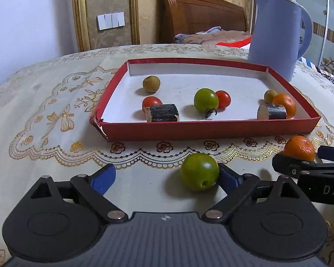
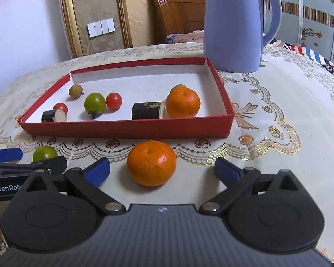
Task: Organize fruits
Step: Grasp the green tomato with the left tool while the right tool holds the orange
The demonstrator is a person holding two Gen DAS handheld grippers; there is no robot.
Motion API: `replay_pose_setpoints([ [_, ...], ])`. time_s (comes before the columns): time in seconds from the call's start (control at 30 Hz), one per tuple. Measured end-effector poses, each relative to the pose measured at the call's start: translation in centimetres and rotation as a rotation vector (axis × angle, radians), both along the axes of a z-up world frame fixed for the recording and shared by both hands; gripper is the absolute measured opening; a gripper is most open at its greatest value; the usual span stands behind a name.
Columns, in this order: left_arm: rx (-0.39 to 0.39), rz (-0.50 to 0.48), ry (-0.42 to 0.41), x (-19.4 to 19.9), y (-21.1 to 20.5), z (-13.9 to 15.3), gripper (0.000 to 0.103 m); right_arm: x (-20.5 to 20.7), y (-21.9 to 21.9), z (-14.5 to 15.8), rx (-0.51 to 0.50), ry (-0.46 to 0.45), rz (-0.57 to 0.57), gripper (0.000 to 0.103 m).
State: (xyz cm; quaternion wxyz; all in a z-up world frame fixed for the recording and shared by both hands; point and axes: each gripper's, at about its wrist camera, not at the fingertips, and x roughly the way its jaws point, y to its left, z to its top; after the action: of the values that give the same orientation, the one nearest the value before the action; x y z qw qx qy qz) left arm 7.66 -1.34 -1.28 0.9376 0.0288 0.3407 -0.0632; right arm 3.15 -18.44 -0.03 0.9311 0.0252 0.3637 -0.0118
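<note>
Your left gripper (image 1: 167, 176) was spread wide at the bottom of the left wrist view, with a green tomato (image 1: 199, 171) lying on the tablecloth (image 1: 44, 133) between its blue pads, close against the right-hand pad (image 1: 229, 176) and clear of the other. Your right gripper (image 2: 162, 172) was likewise spread open low in the right wrist view, and a mandarin (image 2: 151, 162) sat on the cloth between its fingers, touching neither.

Just above both fruits in each frame lay the red tray (image 1: 211, 130), near edge toward you. Inside it, in the left wrist view, you had a brownish-green fruit (image 1: 151, 84) at upper left, a red tomato (image 1: 151, 102) behind a dark cut piece (image 1: 162, 112), a second green tomato (image 1: 206, 100) touching another red tomato (image 1: 223, 99) at centre, and at right a second mandarin (image 1: 285, 105) with a small yellowish fruit (image 1: 269, 95) and another dark cut piece (image 1: 272, 112) beside it.

A lavender jug (image 1: 276, 33) stood beyond the tray at upper right.
</note>
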Motion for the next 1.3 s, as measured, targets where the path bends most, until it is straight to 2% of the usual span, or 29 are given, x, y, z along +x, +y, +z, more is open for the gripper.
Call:
replay_pose_setpoints([
  [0.43, 0.0, 0.006, -0.005, 0.0, 0.0, 0.0, 0.096, -0.2, -0.3, 0.1, 0.024, -0.014, -0.009, 0.097],
  [0.6, 0.004, 0.006, -0.007, 0.0, 0.1, 0.0, 0.096, -0.3, -0.3, 0.1, 0.019, -0.021, -0.01, 0.091],
  [0.63, 0.004, 0.007, -0.008, 0.0, 0.1, 0.0, 0.096, -0.4, -0.3, 0.1, 0.016, -0.023, -0.007, 0.086],
  [0.7, 0.005, -0.004, -0.015, -0.2, 0.0, 0.0, 0.089, -0.4, 0.1, 0.1, -0.002, -0.025, 0.001, 0.08],
  [0.77, 0.018, -0.025, -0.031, -0.6, -0.4, 0.1, 0.081, -0.5, 0.3, 0.2, -0.013, -0.032, 0.009, 0.062],
  [0.8, 0.031, -0.036, -0.041, -0.8, -0.6, 0.1, 0.077, -0.6, 0.3, 0.2, -0.011, -0.035, 0.014, 0.061],
  [0.83, 0.044, -0.043, -0.05, -0.9, -0.9, 0.1, 0.076, -0.6, 0.3, 0.2, -0.01, -0.034, 0.015, 0.061],
  [0.9, 0.052, -0.061, -0.06, -1.2, -1.2, 0.2, 0.064, -0.6, 0.2, 0.2, -0.006, -0.036, 0.017, 0.059],
  [0.97, 0.045, -0.083, -0.059, -1.3, -1.4, 0.2, 0.057, -0.6, 0.3, 0.2, -0.006, -0.037, 0.025, 0.056],
  [1.03, 0.054, -0.091, -0.065, -1.4, -1.6, 0.2, 0.054, -0.6, 0.4, 0.2, -0.011, -0.036, 0.027, 0.056],
  [1.1, 0.045, -0.105, -0.061, -1.4, -1.6, 0.2, 0.047, -0.6, 0.3, 0.2, -0.009, -0.036, 0.027, 0.056],
  [1.27, 0.032, -0.11, -0.054, -1.4, -1.6, 0.3, 0.045, -0.7, 0.4, 0.3, -0.012, -0.036, 0.027, 0.056],
  [1.3, 0.03, -0.112, -0.054, -1.4, -1.5, 0.3, 0.042, -0.7, 0.4, 0.3, -0.011, -0.037, 0.027, 0.055],
])
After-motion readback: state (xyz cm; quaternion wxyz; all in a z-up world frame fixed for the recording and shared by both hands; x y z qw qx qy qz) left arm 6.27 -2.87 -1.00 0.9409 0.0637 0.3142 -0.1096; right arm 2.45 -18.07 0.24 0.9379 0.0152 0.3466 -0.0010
